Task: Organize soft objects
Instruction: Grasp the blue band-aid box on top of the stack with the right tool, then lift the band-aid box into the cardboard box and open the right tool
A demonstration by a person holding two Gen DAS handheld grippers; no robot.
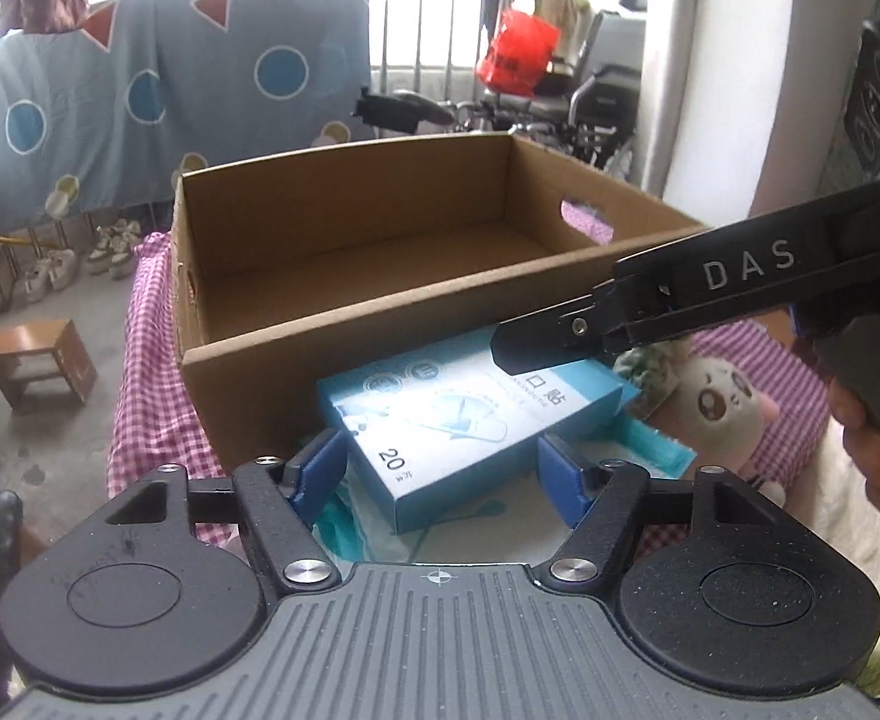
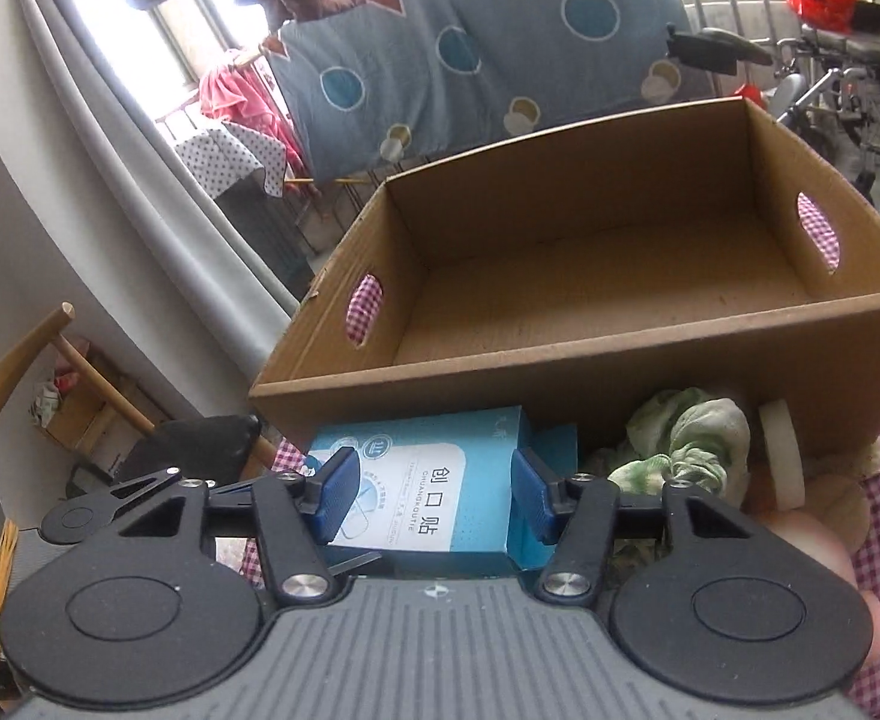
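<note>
Both grippers straddle the blue box (image 1: 458,420), which lies just in front of the empty cardboard box (image 1: 380,228). The left gripper (image 1: 440,474) has its fingers apart around one end; whether the right gripper (image 2: 434,495) presses the other end cannot be told. A level, even squeeze should avoid crushing it. Readable: "20", "创口贴", "DAS".

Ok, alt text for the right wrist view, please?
The right gripper straddles a blue box, its blue pads close beside the box's sides, in front of an empty cardboard box. A green-and-white cloth lies to the right.
</note>
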